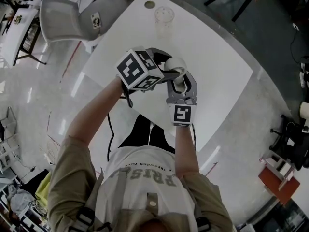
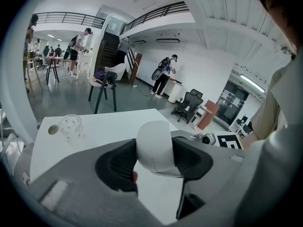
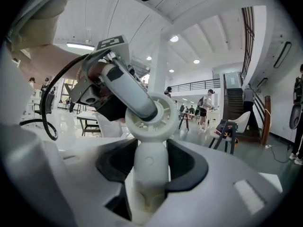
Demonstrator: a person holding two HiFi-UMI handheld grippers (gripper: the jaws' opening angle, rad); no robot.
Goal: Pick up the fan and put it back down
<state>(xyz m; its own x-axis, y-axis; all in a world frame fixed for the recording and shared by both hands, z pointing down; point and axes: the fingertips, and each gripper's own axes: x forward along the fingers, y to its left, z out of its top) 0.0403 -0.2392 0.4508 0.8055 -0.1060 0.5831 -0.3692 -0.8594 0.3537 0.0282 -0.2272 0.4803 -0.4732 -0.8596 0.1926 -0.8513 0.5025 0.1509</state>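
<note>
A small white hand-held fan (image 1: 176,65) is held over the white table (image 1: 217,76) between both grippers. My right gripper (image 1: 182,84) is shut on the fan's upright handle (image 3: 150,167), with the round spoked head (image 3: 152,118) just above its jaws. My left gripper (image 1: 169,67) comes in from the left, and its jaws are closed against the fan's rounded white head (image 2: 154,145), which fills the gap between the pads. In the right gripper view the left gripper (image 3: 130,94) reaches across the fan head from the upper left.
A clear plastic cup (image 1: 164,16) and a small round disc (image 1: 149,5) sit at the table's far corner. A white chair (image 1: 63,18) stands beyond the table's left side. A red box (image 1: 279,178) lies on the floor at right.
</note>
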